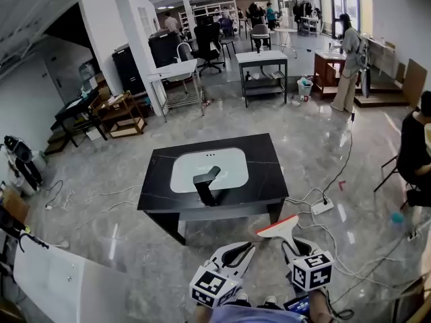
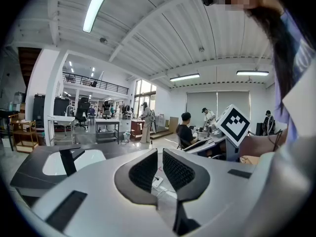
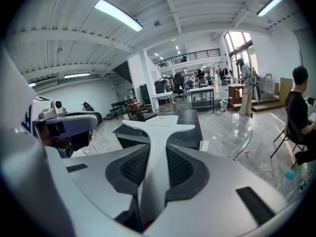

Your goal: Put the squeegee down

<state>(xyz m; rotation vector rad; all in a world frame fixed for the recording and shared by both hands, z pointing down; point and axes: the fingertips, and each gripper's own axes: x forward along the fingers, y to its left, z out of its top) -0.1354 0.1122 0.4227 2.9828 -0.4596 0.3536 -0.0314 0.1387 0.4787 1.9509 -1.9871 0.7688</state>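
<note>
A white squeegee [image 1: 277, 227] with an orange blade edge is held low in the head view, over the floor short of the black table [image 1: 269, 173]. My right gripper [image 1: 291, 242] is shut on its handle. In the right gripper view the squeegee [image 3: 159, 132] runs up between the pads, its wide head pointing toward the table [image 3: 190, 117], and the right gripper [image 3: 157, 152] pinches it. My left gripper [image 1: 248, 247] hangs beside it with nothing in it. In its own view the left gripper [image 2: 160, 154] has its pads nearly together. The table carries a white sink [image 1: 225, 163] with a black faucet [image 1: 207, 184].
A power strip [image 1: 322, 206] and cables lie on the floor right of the table. A seated person [image 1: 414, 147] is at the right edge and a standing person [image 1: 349, 62] is at the back. A white panel [image 1: 60, 281] lies at the lower left. Desks and shelves fill the far room.
</note>
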